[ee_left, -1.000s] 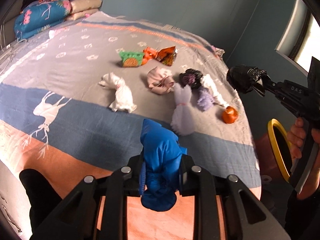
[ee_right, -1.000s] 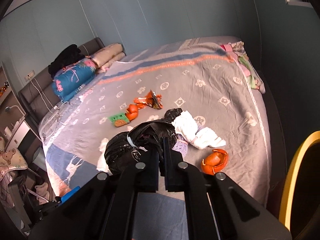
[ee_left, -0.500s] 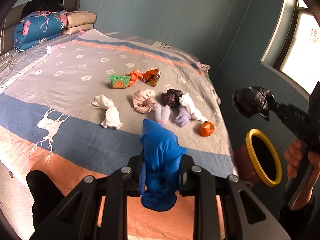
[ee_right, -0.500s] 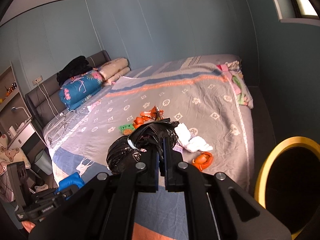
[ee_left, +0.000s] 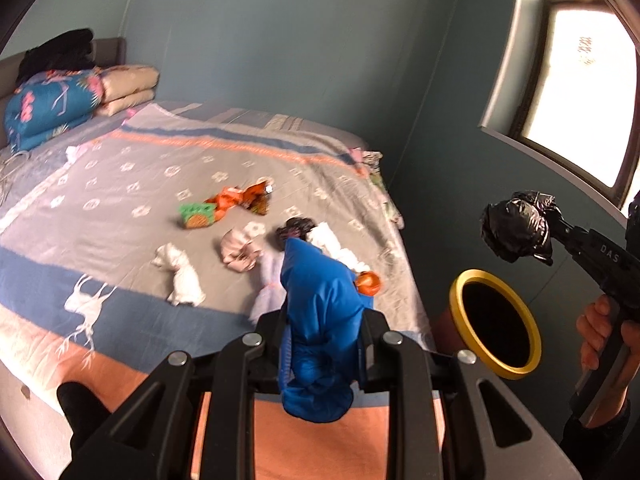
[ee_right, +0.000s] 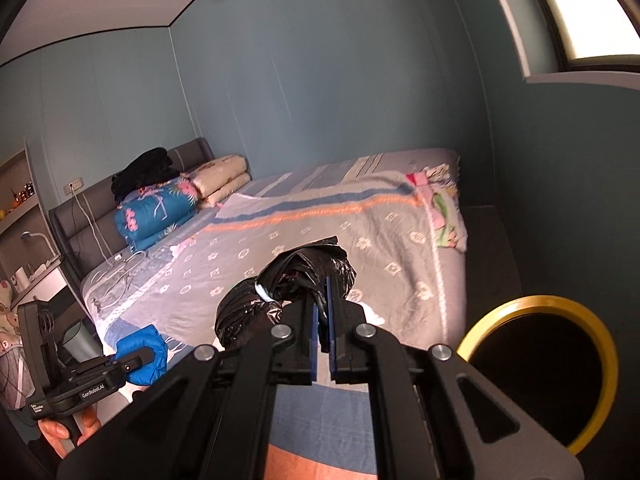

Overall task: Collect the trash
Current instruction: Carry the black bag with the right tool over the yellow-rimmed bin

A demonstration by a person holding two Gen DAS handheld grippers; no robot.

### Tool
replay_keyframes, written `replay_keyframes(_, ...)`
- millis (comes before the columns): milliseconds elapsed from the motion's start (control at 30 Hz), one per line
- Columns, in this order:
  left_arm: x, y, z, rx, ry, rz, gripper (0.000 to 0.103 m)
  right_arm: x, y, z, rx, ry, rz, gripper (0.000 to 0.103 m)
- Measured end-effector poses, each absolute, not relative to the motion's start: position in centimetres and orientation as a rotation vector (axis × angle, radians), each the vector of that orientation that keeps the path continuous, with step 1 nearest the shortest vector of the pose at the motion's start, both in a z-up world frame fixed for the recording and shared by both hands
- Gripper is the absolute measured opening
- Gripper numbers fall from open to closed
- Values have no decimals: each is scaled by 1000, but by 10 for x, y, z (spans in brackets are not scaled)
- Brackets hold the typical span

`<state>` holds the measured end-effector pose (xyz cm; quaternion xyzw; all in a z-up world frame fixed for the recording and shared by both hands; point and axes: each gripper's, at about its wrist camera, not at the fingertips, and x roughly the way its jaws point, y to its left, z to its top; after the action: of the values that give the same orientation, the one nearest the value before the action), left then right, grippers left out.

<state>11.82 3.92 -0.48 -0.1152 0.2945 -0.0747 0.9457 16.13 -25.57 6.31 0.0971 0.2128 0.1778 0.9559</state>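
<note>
Trash in hand: a black bag [ee_left: 518, 226] clamped in the right gripper [ee_right: 323, 322], a blue bag [ee_left: 320, 320] clamped upright in the left gripper [ee_left: 322, 344]. From the black bag the bin [ee_left: 454, 300], yellow-rimmed mouth tilted toward both cameras, lies below and slightly left in the left view, beside the bed [ee_left: 120, 208]. The right gripper looks nearer, though fisheye distortion makes that uncertain. More trash lies on the bed.

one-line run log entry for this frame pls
left gripper: shut on blue bag | right gripper: shut on black bag | bin: open, beside bed | both bags unreleased
</note>
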Motion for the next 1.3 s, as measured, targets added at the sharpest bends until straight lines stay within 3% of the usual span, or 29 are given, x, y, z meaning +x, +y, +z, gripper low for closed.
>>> replay_keyframes(567,145,-59,24,-128,577,-313,22,131,-361,87,257,348,179,4)
replay_keyframes(1300,197,-187,-6,-121,683,-541,22,139,-464,69,319,366,-40,4)
